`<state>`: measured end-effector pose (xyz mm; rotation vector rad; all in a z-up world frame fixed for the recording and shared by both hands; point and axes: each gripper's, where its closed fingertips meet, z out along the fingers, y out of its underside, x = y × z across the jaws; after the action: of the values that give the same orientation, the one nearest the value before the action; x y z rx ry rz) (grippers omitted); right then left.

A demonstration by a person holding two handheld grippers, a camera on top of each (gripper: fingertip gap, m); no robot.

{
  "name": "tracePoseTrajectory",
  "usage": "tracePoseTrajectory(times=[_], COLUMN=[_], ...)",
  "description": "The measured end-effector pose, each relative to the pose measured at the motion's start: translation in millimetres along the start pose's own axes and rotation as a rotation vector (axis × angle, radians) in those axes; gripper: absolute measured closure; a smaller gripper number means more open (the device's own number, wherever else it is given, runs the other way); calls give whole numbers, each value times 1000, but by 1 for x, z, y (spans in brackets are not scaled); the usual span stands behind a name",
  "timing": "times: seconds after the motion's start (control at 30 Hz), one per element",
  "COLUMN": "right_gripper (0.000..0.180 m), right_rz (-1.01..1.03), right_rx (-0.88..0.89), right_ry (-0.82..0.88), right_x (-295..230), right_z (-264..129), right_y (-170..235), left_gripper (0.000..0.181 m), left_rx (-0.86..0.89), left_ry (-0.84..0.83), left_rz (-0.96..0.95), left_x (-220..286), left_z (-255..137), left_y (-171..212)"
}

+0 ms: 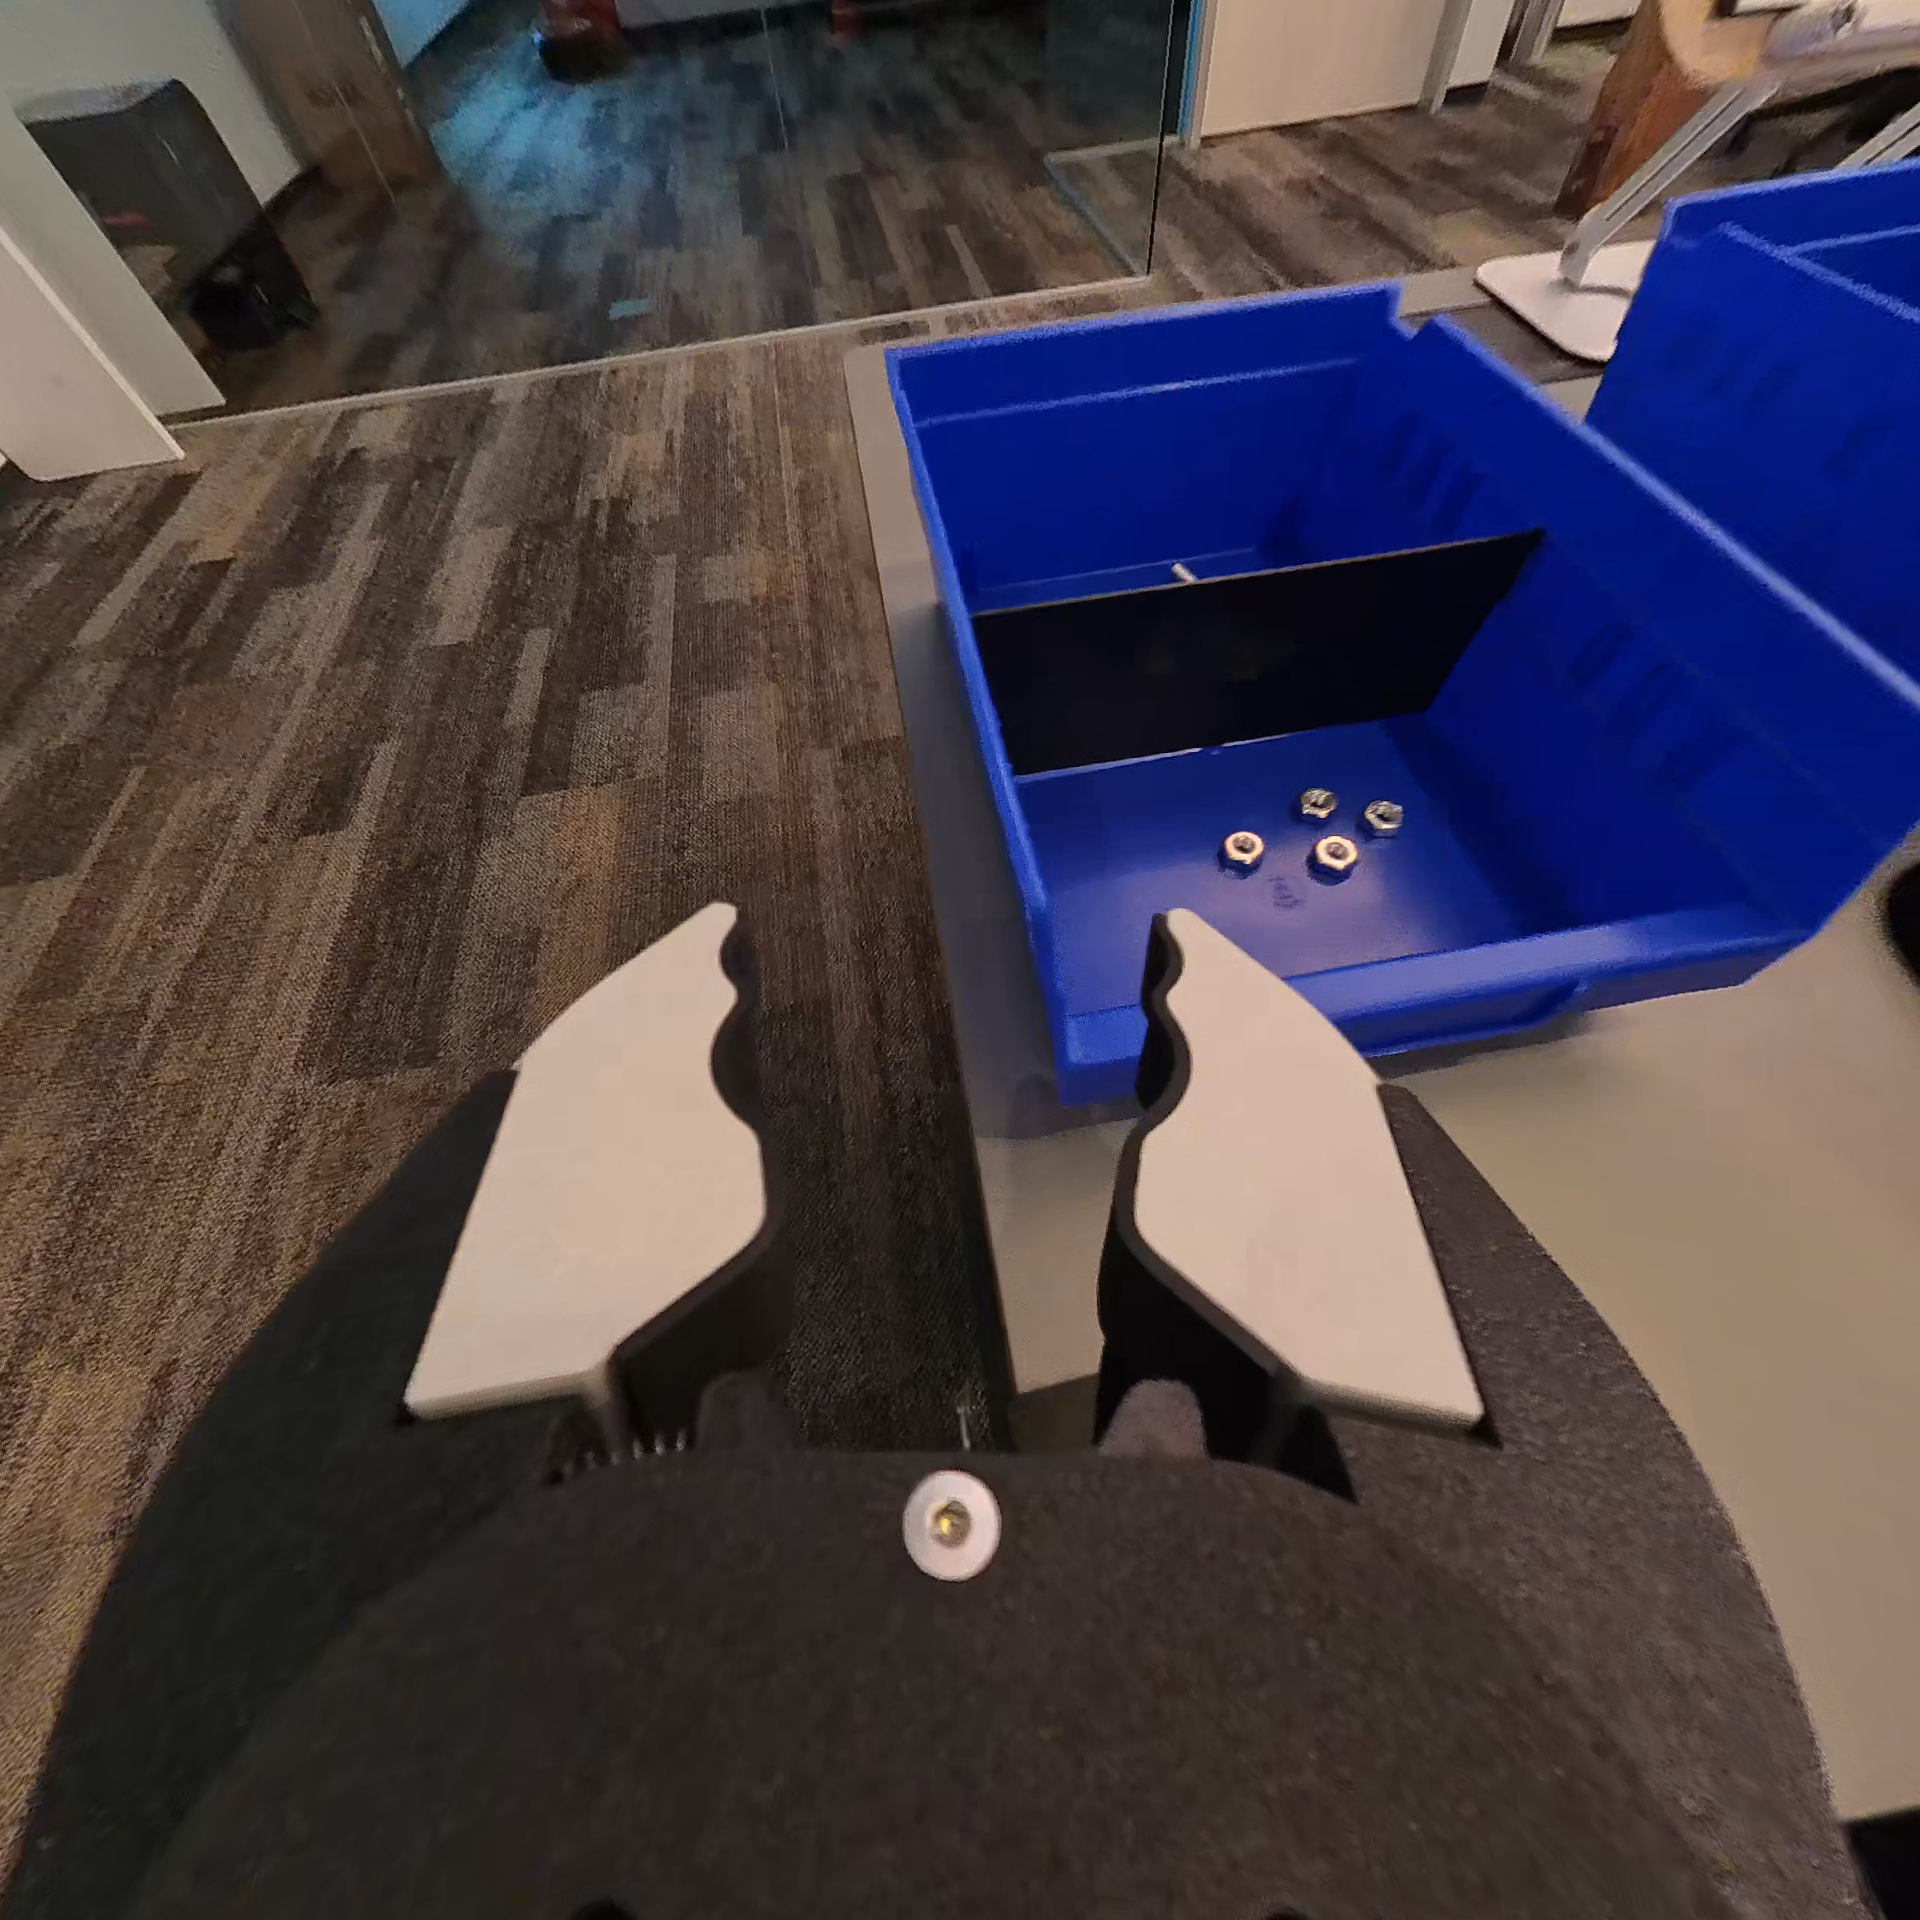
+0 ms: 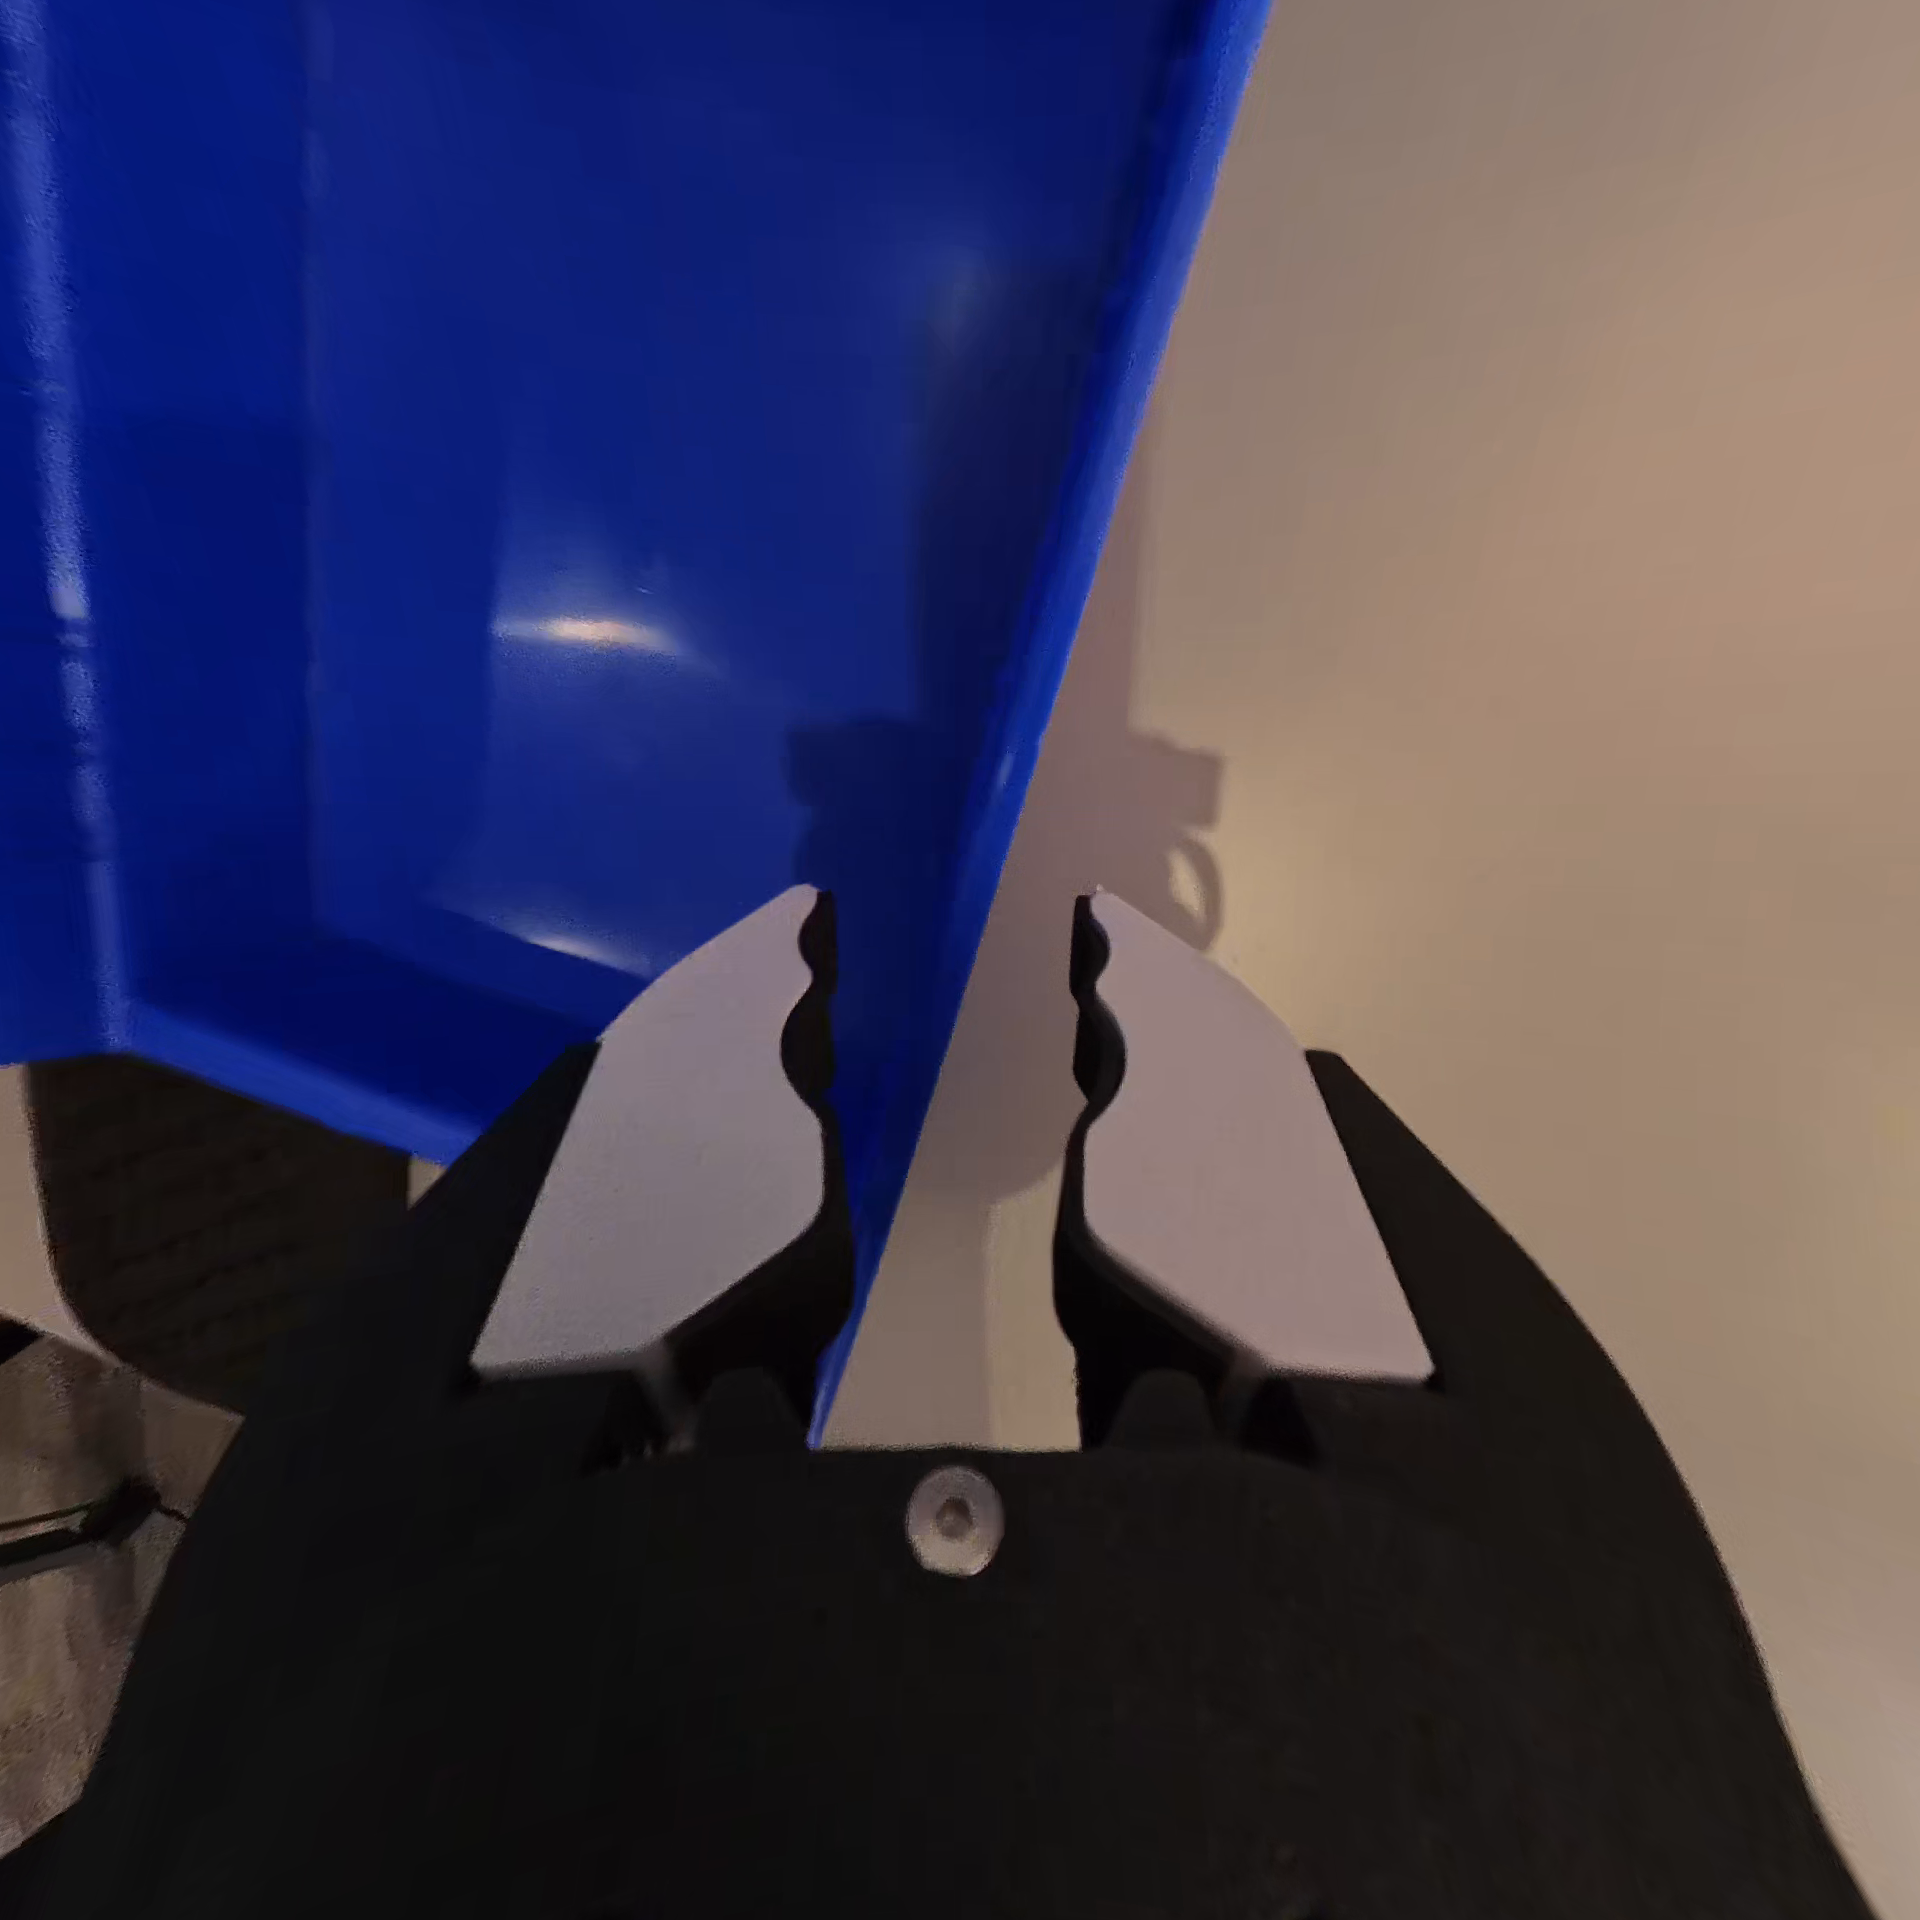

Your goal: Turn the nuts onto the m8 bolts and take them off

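Several silver nuts (image 1: pixel 1311 829) lie loose on the floor of the near compartment of a blue bin (image 1: pixel 1455 665) on the grey table. A black divider (image 1: pixel 1236 665) splits the bin; behind it the tip of a silver bolt (image 1: pixel 1182 569) shows, the rest hidden. My left gripper (image 1: pixel 940 930) is open and empty, hovering over the table's left edge, just in front of the bin's near left corner. My right gripper (image 2: pixel 951 914) is open and empty, close over a blue bin (image 2: pixel 582 520) with the bin's side wall between its fingers.
A second blue bin (image 1: pixel 1787 343) stands at the right behind the first. A white monitor stand base (image 1: pixel 1548 291) sits at the table's back. Patterned carpet (image 1: pixel 416 727) lies left of the table edge. The beige table surface (image 2: pixel 1558 623) spreads right of the bin. Across from one pair of fingers to the other is roughly 60 cm.
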<state>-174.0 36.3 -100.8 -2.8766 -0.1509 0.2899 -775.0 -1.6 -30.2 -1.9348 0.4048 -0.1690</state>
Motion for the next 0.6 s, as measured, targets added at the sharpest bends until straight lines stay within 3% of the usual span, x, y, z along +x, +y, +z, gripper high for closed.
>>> tracePoseTrajectory(times=[0.07, 0.1, 0.13, 0.33, 0.6], right_gripper=[147, 168, 171, 173, 173], right_rz=[2, -15, -24, 8, 9], right_rx=[-55, -88, -102, -95, -158], right_ry=[32, 37, 39, 29, -55], right_x=[2, 3, 2, 12, 87], right_z=[16, 21, 24, 17, -36], right_y=[3, 5, 5, -6, 20], left_gripper=[109, 109, 110, 114, 116], left_rx=[32, 50, 69, 179, 249], left_ry=[-3, 0, 4, 32, 20], left_rz=[-6, -6, -7, 21, 76], left_x=[5, 9, 13, 44, 76], left_z=[-10, -15, -20, -53, -79], left_y=[-7, -12, -17, -52, -75])
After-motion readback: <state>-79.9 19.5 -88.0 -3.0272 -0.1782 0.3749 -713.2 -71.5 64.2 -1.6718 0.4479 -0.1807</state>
